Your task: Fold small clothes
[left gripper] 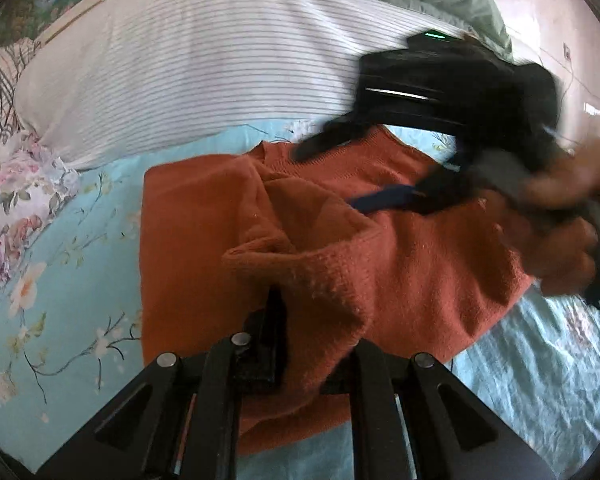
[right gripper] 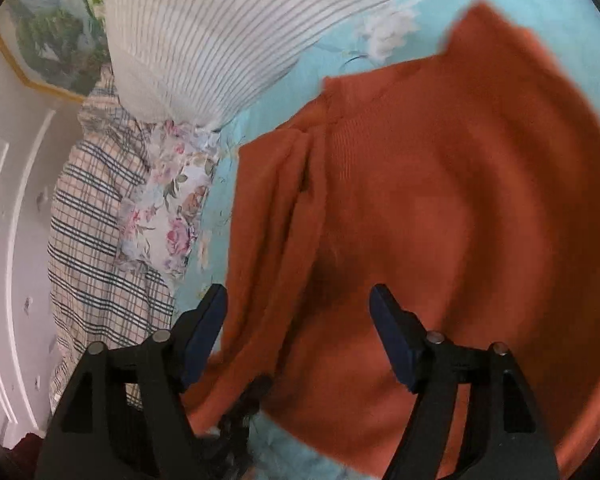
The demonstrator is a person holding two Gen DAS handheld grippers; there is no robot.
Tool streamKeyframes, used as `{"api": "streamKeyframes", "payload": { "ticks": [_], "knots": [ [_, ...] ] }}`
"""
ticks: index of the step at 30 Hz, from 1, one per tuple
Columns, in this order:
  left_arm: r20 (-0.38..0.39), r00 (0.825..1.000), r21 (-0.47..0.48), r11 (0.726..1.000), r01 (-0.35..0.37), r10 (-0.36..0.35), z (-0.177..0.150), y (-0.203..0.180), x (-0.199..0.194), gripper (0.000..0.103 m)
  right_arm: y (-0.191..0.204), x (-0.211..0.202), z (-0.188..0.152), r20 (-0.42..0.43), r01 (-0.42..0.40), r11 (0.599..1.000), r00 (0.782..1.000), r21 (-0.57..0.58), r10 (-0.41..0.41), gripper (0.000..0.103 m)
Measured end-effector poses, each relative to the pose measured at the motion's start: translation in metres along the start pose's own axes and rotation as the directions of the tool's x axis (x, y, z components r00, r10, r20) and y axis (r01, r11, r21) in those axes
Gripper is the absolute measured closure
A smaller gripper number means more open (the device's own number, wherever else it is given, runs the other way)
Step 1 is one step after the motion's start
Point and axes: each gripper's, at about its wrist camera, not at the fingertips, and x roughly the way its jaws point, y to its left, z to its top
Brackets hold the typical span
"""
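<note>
I note my left tongs (left gripper: 300, 344) clamped on a sweater (left gripper: 380, 240) fold; right tongs (right gripper: 298, 320) stand wide above it on the bed (left gripper: 60, 280).

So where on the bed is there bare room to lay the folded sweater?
Blue floral sheet lies bare left of the orange sweater, below the striped pillow. More shows at its lower right. The middle is crowded by sweater and both tongs.
</note>
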Motion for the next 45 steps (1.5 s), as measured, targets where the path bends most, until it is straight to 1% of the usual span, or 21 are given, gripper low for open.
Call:
{"api": "streamKeyframes", "payload": {
  "ticks": [2, 6, 7, 8, 9, 10, 14, 17, 19, 24, 28, 30, 33, 34, 35, 36, 37, 39, 40, 41, 45],
  "knots": [
    [0.006, 1.0, 0.03, 0.999, -0.01, 0.01, -0.004, -0.001, -0.003, 0.093, 0.01, 0.023, 0.02, -0.036, -0.015, 0.999, 0.999, -0.036, 0.013, 0.029],
    [0.018, 1.0, 0.053, 0.999, -0.004, 0.003, -0.005, -0.007, -0.007, 0.093, 0.025, 0.064, 0.049, -0.111, 0.01, 0.994, 0.994, -0.11, -0.022, 0.029],
    [0.02, 1.0, 0.054, 0.999, 0.001, -0.002, -0.004, -0.007, -0.009, 0.093, 0.031, 0.075, 0.053, -0.132, 0.028, 0.989, 0.99, -0.148, -0.048, 0.038],
    [0.022, 1.0, 0.054, 0.999, 0.002, -0.003, -0.002, -0.007, -0.01, 0.093, 0.034, 0.08, 0.054, -0.133, 0.061, 0.982, 0.987, -0.179, -0.085, 0.066],
    [0.027, 1.0, 0.051, 0.999, 0.01, -0.011, 0.002, -0.008, -0.014, 0.093, 0.038, 0.082, 0.055, -0.13, 0.116, 0.969, 0.981, -0.219, -0.147, 0.082],
    [0.032, 0.999, 0.044, 0.999, 0.021, -0.022, 0.005, -0.008, -0.018, 0.093, 0.038, 0.076, 0.056, -0.12, 0.104, 0.968, 0.984, -0.227, -0.134, 0.087],
    [0.066, 0.992, 0.011, 0.994, 0.105, -0.105, 0.034, -0.026, -0.029, 0.092, 0.053, 0.021, 0.055, 0.003, 0.089, 0.947, 0.996, -0.309, -0.092, 0.088],
    [0.066, 0.984, -0.002, 0.986, 0.169, -0.168, 0.051, -0.058, -0.026, 0.092, 0.052, -0.024, 0.054, 0.1, 0.151, 0.932, 0.987, -0.329, -0.125, 0.088],
    [0.061, 0.974, -0.007, 0.976, 0.218, -0.218, 0.055, -0.076, -0.015, 0.092, 0.034, -0.053, 0.054, 0.142, 0.179, 0.937, 0.98, -0.301, -0.142, 0.088],
    [-0.031, 0.952, -0.026, 0.953, 0.302, -0.303, 0.048, -0.11, 0.021, 0.092, -0.026, -0.067, 0.049, 0.134, 0.286, 0.94, 0.955, -0.187, -0.264, 0.088],
    [-0.052, 0.958, 0.003, 0.959, 0.282, -0.282, 0.042, -0.119, 0.031, 0.091, -0.048, -0.071, 0.049, 0.15, 0.243, 0.959, 0.963, -0.145, -0.222, 0.088],
    [-0.071, 0.956, 0.001, 0.958, 0.287, -0.286, 0.04, -0.118, 0.036, 0.086, -0.047, -0.066, 0.048, 0.15, 0.278, 0.945, 0.955, -0.171, -0.254, 0.088],
    [-0.103, 0.946, -0.035, 0.952, 0.305, -0.307, 0.035, -0.105, 0.037, 0.073, -0.049, -0.062, 0.044, 0.137, 0.297, 0.941, 0.951, -0.164, -0.276, 0.085],
    [-0.109, 0.945, -0.051, 0.951, 0.306, -0.31, 0.033, -0.1, 0.032, 0.061, -0.051, -0.066, 0.042, 0.141, 0.29, 0.946, 0.952, -0.141, -0.271, 0.082],
    [-0.111, 0.942, -0.078, 0.947, 0.31, -0.317, 0.031, -0.091, 0.026, 0.054, -0.051, -0.071, 0.039, 0.154, 0.291, 0.948, 0.95, -0.129, -0.27, 0.08],
    [-0.104, 0.939, -0.11, 0.942, 0.316, -0.328, 0.028, -0.078, 0.017, 0.039, -0.05, -0.079, 0.035, 0.183, 0.3, 0.947, 0.944, -0.118, -0.276, 0.077],
    [-0.102, 0.939, -0.132, 0.94, 0.314, -0.328, 0.027, -0.066, 0.011, 0.026, -0.049, -0.088, 0.031, 0.209, 0.312, 0.944, 0.935, -0.108, -0.285, 0.068],
    [-0.085, 0.945, -0.192, 0.936, 0.296, -0.316, 0.022, -0.033, -0.006, 0.019, -0.045, -0.105, 0.02, 0.269, 0.326, 0.941, 0.918, -0.089, -0.293, 0.042],
    [-0.077, 0.955, -0.226, 0.938, 0.264, -0.287, 0.02, -0.013, -0.014, 0.018, -0.042, -0.114, 0.012, 0.297, 0.334, 0.94, 0.907, -0.075, -0.299, 0.022],
    [-0.077, 0.961, -0.259, 0.936, 0.239, -0.266, 0.019, 0.005, -0.016, 0.016, -0.041, -0.117, 0.008, 0.309, 0.333, 0.94, 0.904, -0.072, -0.296, 0.014],
    [-0.124, 0.959, -0.415, 0.891, 0.182, -0.254, 0.022, 0.071, 0.006, 0.013, -0.044, -0.108, -0.005, 0.253, 0.289, 0.954, 0.932, -0.08, -0.261, 0.014]
  ]
}}
